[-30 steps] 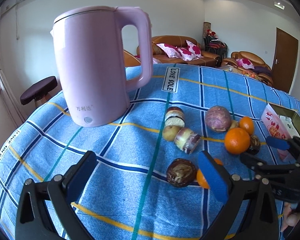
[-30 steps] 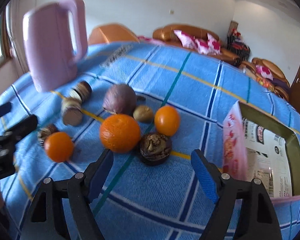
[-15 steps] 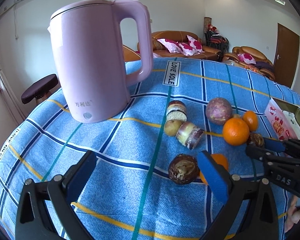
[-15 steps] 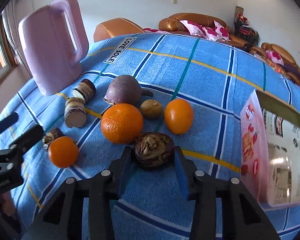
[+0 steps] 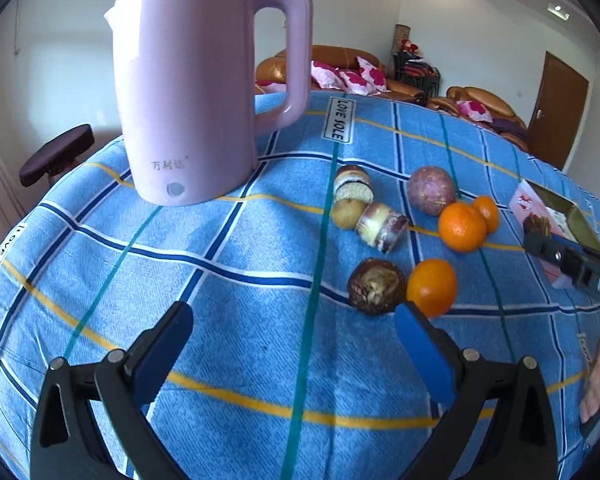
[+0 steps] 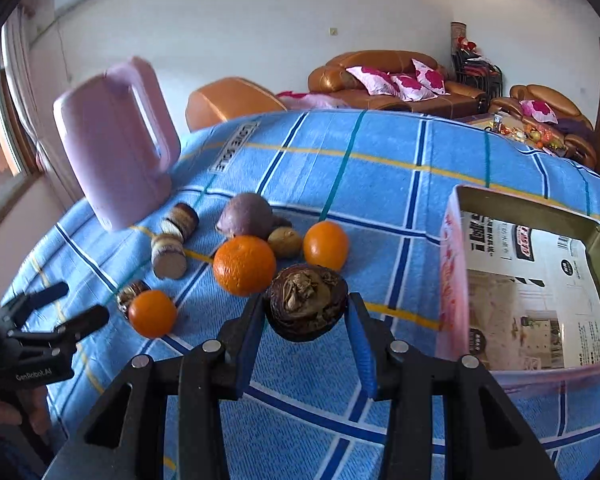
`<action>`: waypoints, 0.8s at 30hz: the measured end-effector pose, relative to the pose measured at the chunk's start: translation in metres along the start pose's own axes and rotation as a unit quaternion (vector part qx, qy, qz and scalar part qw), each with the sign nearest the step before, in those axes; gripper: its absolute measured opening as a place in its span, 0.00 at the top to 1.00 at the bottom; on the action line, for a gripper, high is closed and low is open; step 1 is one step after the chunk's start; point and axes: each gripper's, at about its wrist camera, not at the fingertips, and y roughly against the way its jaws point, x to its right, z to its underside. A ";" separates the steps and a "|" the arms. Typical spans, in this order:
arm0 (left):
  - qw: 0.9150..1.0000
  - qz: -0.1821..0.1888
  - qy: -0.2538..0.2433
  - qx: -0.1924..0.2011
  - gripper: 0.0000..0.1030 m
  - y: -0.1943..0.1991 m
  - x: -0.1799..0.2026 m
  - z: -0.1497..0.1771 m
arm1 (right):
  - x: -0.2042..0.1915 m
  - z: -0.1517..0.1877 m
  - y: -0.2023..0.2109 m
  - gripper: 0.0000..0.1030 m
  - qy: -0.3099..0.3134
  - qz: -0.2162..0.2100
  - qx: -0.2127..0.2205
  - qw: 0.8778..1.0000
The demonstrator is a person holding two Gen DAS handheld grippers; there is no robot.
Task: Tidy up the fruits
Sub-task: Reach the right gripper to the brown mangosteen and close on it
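Observation:
My right gripper [image 6: 306, 322] is shut on a dark brown wrinkled fruit [image 6: 307, 306] and holds it above the blue checked cloth, left of the open pink box [image 6: 452, 280]. The held fruit also shows in the left wrist view [image 5: 537, 225] beside the box [image 5: 520, 202]. On the cloth lie a large orange [image 6: 244, 265], two smaller oranges [image 6: 325, 245] [image 6: 152, 313], a purple round fruit [image 6: 246, 216] and a small brown fruit [image 6: 285, 242]. My left gripper [image 5: 294, 346] is open and empty, just short of another dark brown fruit [image 5: 376, 286] and an orange [image 5: 432, 287].
A tall pink kettle [image 5: 192, 88] stands at the back left of the table. Two short striped cylinder pieces [image 5: 382, 226] [image 5: 353, 182] and a small yellowish fruit [image 5: 345, 214] lie between the kettle and the oranges. Sofas and a door stand beyond the table.
My right gripper closed on the dark brown fruit and lifted it off the cloth, toward the box. My left gripper moved a little closer to the kettle and stayed open.

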 end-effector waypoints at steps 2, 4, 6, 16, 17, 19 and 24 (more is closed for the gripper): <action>1.000 0.002 -0.016 0.006 0.06 0.001 0.007 -0.001 | 0.001 -0.001 0.002 0.58 -0.004 -0.005 0.005 1.000; 0.999 -0.005 -0.039 0.005 0.16 -0.005 0.016 -0.005 | 0.001 -0.002 0.003 0.58 -0.003 -0.009 0.009 1.000; 0.998 -0.018 -0.051 -0.012 0.20 -0.014 0.021 -0.009 | -0.002 -0.002 0.005 0.58 0.000 -0.009 0.013 1.000; 0.997 0.019 -0.053 -0.061 0.29 -0.048 0.035 -0.022 | 0.001 0.000 0.009 0.58 0.000 -0.008 0.023 1.000; 0.997 0.024 -0.045 -0.064 0.28 -0.052 0.034 -0.024 | 0.001 0.000 0.009 0.58 0.000 -0.007 0.023 1.000; 0.997 0.030 -0.037 -0.060 0.38 -0.053 0.031 -0.026 | 0.003 0.000 0.008 0.58 -0.004 -0.006 0.022 1.000; 0.998 0.032 -0.021 -0.052 0.61 -0.048 0.025 -0.023 | 0.005 -0.001 0.007 0.58 -0.008 -0.008 0.023 1.000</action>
